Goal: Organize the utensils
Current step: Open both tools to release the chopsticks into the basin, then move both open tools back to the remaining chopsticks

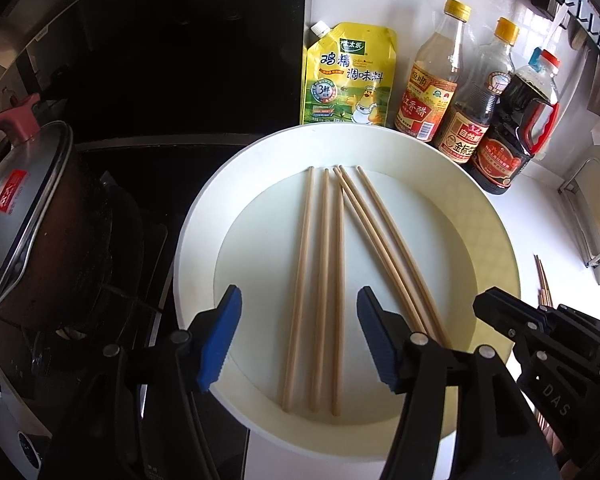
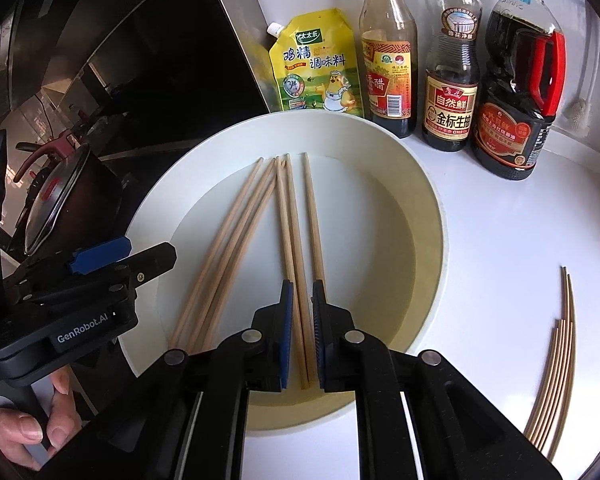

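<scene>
Left wrist view: left tongs spread wide, empty, hovering over six chopsticks lying in a white basin. Lidded pot crowds the left; sauce bottles stand behind the rim.

Right wrist view: right tongs nearly pressed together, straddling two chopsticks, contact unclear. Best to pinch squarely, then lift clear of the rim. Sorted chopsticks lie on open bench to the right.

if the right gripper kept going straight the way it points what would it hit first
Probably the two chopsticks already between the right gripper's fingers, lying in the white bowl; beyond them, the bowl's far wall. Depth is unclear.
</scene>
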`<state>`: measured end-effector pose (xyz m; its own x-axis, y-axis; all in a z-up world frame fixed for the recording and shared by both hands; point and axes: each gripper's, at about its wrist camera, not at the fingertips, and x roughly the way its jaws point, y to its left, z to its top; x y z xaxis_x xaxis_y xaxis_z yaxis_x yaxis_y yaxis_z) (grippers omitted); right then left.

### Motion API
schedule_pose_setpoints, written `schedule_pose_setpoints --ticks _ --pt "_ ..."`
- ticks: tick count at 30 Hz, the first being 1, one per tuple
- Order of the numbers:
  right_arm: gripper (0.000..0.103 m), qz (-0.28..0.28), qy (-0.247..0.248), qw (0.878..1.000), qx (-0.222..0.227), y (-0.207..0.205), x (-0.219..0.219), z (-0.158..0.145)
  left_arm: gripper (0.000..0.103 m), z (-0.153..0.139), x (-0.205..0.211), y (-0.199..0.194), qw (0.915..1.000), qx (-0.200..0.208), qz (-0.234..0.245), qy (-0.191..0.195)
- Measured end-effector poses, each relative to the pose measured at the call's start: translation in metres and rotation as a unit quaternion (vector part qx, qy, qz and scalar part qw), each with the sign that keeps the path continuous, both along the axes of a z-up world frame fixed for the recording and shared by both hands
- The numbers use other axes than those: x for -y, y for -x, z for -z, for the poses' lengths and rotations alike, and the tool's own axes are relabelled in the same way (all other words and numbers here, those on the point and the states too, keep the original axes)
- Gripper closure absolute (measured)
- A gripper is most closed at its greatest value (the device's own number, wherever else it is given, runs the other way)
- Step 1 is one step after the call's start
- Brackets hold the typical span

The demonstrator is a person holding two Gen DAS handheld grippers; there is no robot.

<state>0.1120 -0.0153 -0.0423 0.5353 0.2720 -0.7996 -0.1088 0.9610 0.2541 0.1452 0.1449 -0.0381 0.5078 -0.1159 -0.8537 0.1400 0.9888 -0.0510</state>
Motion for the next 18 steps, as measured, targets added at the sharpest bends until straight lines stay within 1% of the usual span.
schedule_pose_setpoints --ticks 13,18 --pt "0.092 0.001 0.006 1.000 0.004 0.051 0.032 -0.012 0.040 -0.014 0.027 0.047 0.9999 0.006 0.010 0.002" --pt "0.087 0.011 0.010 1.000 0.005 0.073 0.052 -0.014 0.039 -0.017 0.046 0.065 0.9998 0.007 0.018 -0.001"
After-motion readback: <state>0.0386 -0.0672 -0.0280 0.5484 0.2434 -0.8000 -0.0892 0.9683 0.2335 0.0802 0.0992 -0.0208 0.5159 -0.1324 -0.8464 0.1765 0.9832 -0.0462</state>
